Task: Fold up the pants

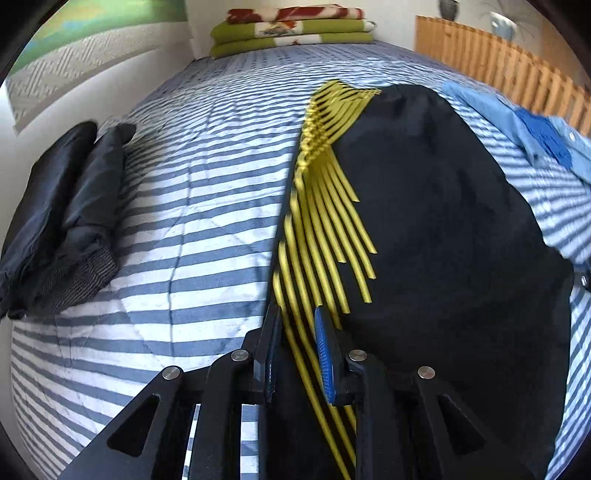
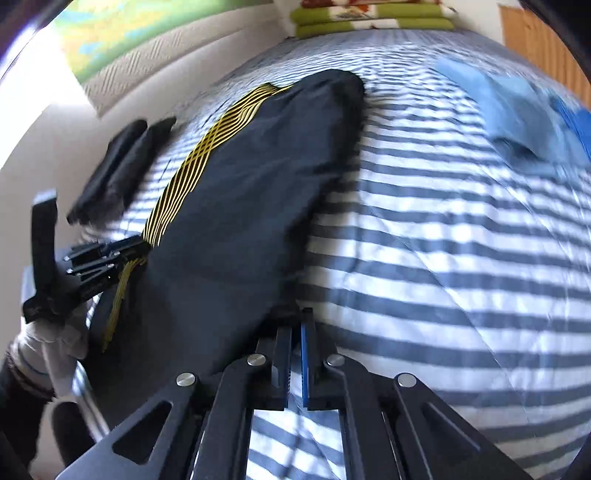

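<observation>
Pants: black fabric trousers (image 2: 240, 206) with yellow side stripes, lying lengthwise mid-bed on the blue-and-white striped bedspread (image 1: 207, 206).
Around: dark folded garment (image 1: 62, 218) near the bed's left edge; light blue shirt (image 1: 517, 125) toward the right edge; folded green blankets (image 1: 291, 33) at the far end.
Left gripper (image 1: 295, 314): clamped on the striped side.
Right gripper (image 2: 297, 321): jaws closed, pinching the trousers' near edge.

A dark folded garment (image 1: 62, 221) and blue clothes (image 1: 524, 125) are laid on the striped bed (image 1: 184, 206); folded blankets (image 1: 291, 29) are stacked at its far end.
</observation>
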The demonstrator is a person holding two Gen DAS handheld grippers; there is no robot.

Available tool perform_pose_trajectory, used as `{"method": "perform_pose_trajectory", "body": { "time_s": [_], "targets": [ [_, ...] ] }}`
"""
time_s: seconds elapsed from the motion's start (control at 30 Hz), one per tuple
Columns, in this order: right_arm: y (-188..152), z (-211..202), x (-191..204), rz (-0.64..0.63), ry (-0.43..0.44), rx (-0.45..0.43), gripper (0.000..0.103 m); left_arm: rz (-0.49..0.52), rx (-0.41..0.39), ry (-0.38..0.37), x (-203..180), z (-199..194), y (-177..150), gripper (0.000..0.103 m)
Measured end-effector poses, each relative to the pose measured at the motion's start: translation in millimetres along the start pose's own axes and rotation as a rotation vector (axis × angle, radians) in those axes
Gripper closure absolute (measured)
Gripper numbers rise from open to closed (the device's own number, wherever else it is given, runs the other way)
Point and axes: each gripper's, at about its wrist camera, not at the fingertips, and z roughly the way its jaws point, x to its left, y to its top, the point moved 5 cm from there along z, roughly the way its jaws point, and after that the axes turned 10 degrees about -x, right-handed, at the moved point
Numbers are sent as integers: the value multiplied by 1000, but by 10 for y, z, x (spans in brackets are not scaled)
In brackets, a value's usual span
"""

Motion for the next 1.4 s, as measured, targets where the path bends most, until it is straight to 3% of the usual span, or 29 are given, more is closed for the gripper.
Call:
{"method": "perform_pose_trajectory", "body": {
  "time_s": [0.13, 0.27, 0.37, 0.4, 0.43, 0.5, 0.6, 0.77, 0.93, 1.0, 1.07, 1.1, 1.13, 1.2, 1.4],
  "targets": [
    [-13, -62, 75, -9, 25, -5, 99, -59, 6, -37, 164, -97, 10, 82],
    [-19, -232, 118, -39, 68, 6, 94, -88, -39, -22, 437, -287, 160, 80],
    [75, -362, -11, 54, 110, -38, 74, -167, 10, -79, 593, -173, 284, 78],
    [128, -354, -54, 97, 123, -46, 66, -186, 29, -105, 600, -115, 308, 75],
    [178, -329, -91, 140, 139, -48, 63, -201, 55, -132, 579, -34, 331, 67],
    [237, -261, -143, 194, 158, -37, 63, -211, 103, -174, 502, 129, 363, 58],
    [288, -86, -199, 230, 145, -16, 63, -201, 117, -180, 399, 248, 369, 58],
    [219, 106, -287, 316, 198, 39, 63, -169, 129, -174, 257, 386, 392, 59],
    [186, 155, -208, 333, 259, 63, 63, -170, 134, -191, 226, 434, 398, 81],
    [177, 173, -157, 309, 258, 64, 64, -162, 135, -194, 213, 437, 398, 85],
    [176, 201, -123, 306, 270, 78, 71, -158, 130, -196, 197, 426, 403, 96],
    [158, 228, -113, 312, 275, 94, 84, -162, 129, -203, 199, 419, 403, 99],
    [148, 246, -110, 311, 269, 97, 90, -166, 125, -202, 201, 412, 406, 99],
    [136, 261, -97, 303, 267, 89, 94, -178, 119, -205, 217, 394, 406, 100],
    [246, 121, -70, 282, 316, 56, 97, -264, 79, -250, 302, 238, 465, 100]
  ]
}}
